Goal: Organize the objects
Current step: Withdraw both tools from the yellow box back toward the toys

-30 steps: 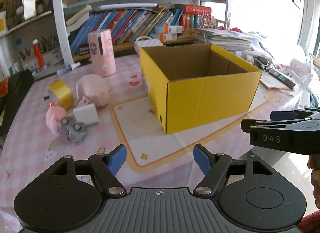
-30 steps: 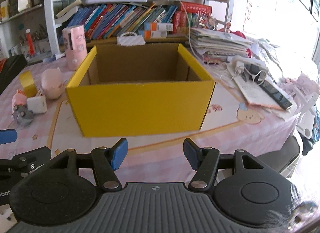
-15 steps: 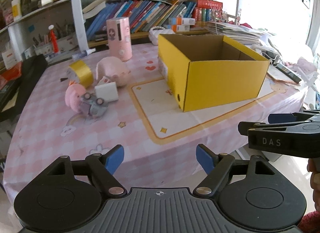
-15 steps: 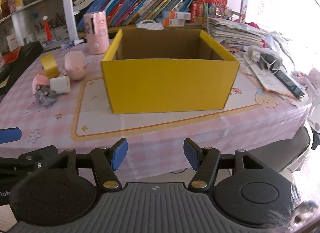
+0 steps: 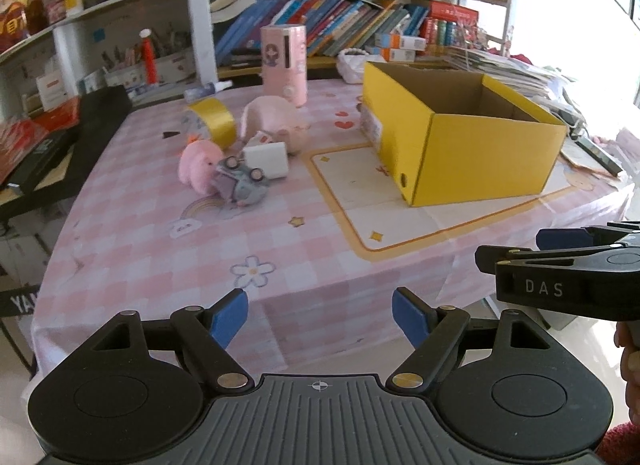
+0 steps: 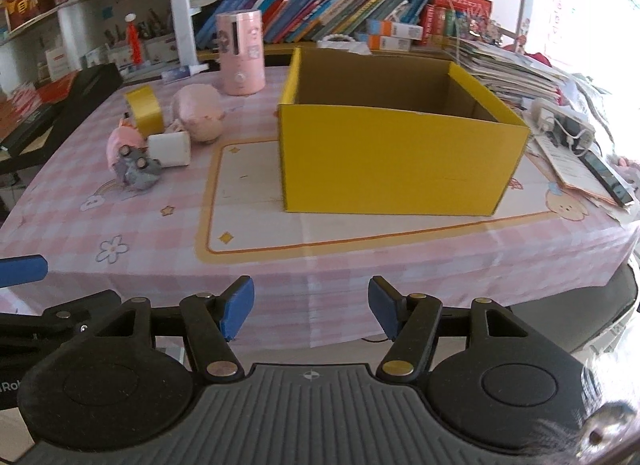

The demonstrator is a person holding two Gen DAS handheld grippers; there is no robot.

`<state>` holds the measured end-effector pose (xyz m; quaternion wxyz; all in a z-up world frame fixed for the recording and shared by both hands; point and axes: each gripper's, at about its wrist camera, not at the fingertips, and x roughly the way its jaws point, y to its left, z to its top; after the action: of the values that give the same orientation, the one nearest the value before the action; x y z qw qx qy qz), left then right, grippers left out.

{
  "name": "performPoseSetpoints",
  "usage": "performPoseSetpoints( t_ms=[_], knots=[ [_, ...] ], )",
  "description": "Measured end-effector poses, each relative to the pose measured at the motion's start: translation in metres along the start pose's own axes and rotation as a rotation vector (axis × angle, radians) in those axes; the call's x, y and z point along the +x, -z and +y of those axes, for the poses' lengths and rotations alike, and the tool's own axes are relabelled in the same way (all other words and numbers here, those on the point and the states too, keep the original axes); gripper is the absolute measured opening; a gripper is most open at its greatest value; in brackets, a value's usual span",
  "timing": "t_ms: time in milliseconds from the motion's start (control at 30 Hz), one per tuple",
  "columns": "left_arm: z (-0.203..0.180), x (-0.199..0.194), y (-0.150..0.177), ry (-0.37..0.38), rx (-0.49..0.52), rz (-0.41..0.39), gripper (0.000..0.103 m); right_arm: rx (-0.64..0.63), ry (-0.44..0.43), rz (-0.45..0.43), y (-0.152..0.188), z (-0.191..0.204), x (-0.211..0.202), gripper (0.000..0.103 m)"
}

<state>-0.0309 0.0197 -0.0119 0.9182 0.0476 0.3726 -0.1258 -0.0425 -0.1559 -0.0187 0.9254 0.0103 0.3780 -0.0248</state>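
Note:
An empty yellow cardboard box (image 5: pixel 480 153) (image 6: pixel 392 161) stands open on the pink checked tablecloth (image 5: pixel 160 245). To its left lies a cluster: a pink plush (image 5: pixel 198 165), a grey toy car (image 5: pixel 242 181), a white block (image 5: pixel 266 159), a yellow tape roll (image 5: pixel 214 123), a round pink toy (image 5: pixel 276 121) and a tall pink cylinder (image 5: pixel 284 61). My left gripper (image 5: pixel 320 305) hangs open in front of the table's near edge, holding nothing. Beside it on the right, my right gripper (image 6: pixel 311 297) is also open with nothing between its fingers.
A bookshelf (image 5: pixel 340 21) full of books runs behind the table. A black case (image 5: pixel 68 145) lies at the left edge. Papers, a power strip (image 6: pixel 564 125) and a phone (image 6: pixel 608 177) crowd the right side. A dark chair seat (image 6: pixel 592 301) sits below the right corner.
Both grippers have drawn back from the table. The box and toys look farther off, and the cloth's front edge has come into view. The left jaws stand slightly wider.

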Motion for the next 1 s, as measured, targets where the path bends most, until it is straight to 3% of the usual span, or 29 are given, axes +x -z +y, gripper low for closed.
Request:
performPoseSetpoints(
  t_ms=[1000],
  knots=[
    [0.059, -0.016, 0.006, -0.095, -0.100, -0.034, 0.081, -0.125, -0.103, -0.024, -0.018, 0.070, 0.006, 0.062]
  ],
)
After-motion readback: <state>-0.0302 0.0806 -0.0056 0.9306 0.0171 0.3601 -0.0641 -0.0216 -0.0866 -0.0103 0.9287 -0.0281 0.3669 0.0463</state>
